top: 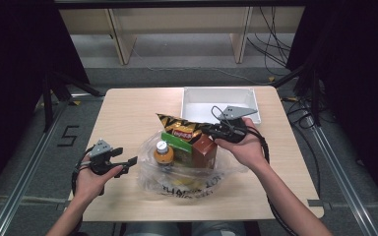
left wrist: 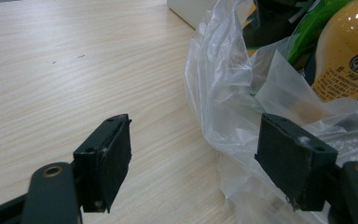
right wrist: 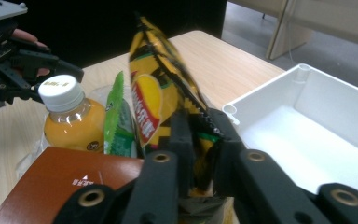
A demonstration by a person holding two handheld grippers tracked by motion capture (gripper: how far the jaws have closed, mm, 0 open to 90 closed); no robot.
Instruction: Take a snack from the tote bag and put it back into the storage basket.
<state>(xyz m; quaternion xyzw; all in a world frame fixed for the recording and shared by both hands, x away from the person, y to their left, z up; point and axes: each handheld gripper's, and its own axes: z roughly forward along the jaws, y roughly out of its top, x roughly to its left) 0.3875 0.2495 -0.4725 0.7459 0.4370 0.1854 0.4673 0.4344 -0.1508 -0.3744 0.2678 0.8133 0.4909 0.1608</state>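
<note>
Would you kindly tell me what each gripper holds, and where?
The right gripper pinches the chip bag at its lower edge. The left gripper holds nothing.

Even overhead light, dark surroundings, soft blur, glare on plastic bag [left wrist: 223,70].

one chip bag [top: 179,127], one juice bottle [top: 163,153], one brown carton [top: 204,150], one white tray [top: 192,98].

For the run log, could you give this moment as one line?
right gripper: shut on chip bag | left gripper: open beside plastic bag | tray: empty
</note>
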